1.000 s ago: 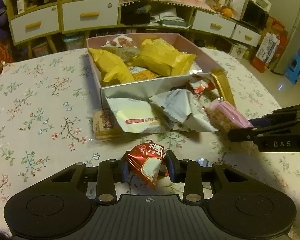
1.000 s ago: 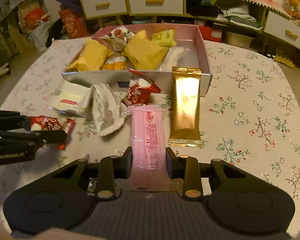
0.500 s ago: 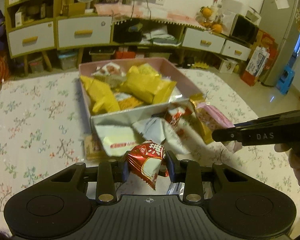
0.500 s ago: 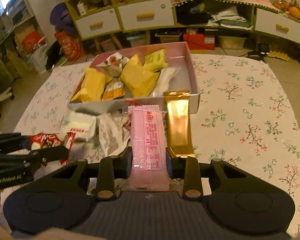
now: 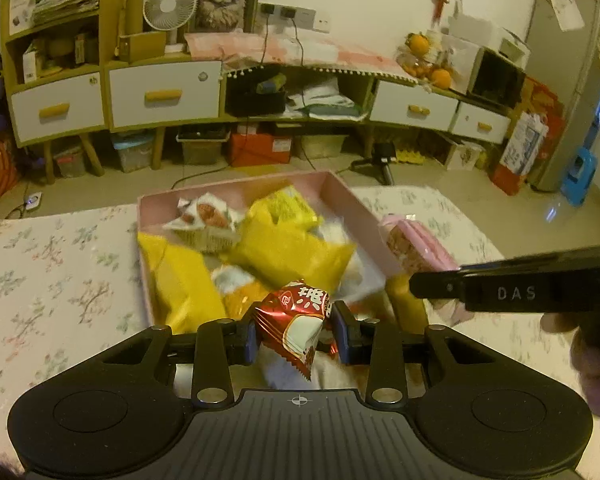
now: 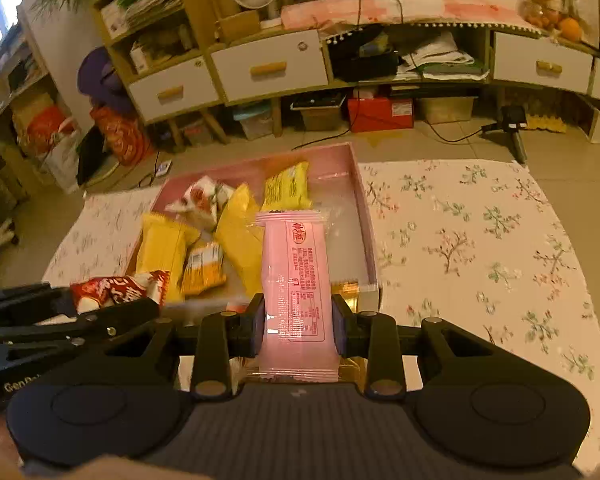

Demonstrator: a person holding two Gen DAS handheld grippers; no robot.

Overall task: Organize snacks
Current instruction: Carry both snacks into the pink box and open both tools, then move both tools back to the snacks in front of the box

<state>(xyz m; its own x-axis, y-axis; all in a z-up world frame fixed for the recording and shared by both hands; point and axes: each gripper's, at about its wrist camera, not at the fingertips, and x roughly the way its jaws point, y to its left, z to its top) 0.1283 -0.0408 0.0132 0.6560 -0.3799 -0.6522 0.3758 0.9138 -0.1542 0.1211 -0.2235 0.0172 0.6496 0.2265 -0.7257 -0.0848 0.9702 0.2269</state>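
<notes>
The left gripper (image 5: 294, 338) has its jaws pinching a red candy packet (image 5: 296, 326); the right gripper (image 6: 298, 330) pinches a pink wafer bar (image 6: 294, 276). Both hang above the pink box (image 6: 362, 204) on the desk (image 6: 480, 248).

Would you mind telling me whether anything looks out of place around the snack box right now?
Nothing looks spilled or damaged. The snacks in the pink box lie in a loose jumble, and a gold bar sits outside its near wall. The red packet and pink bar are each gripped in a tool.

Red snack packet (image 5: 296, 322) – pink bar (image 6: 296, 284) – both aloft
</notes>
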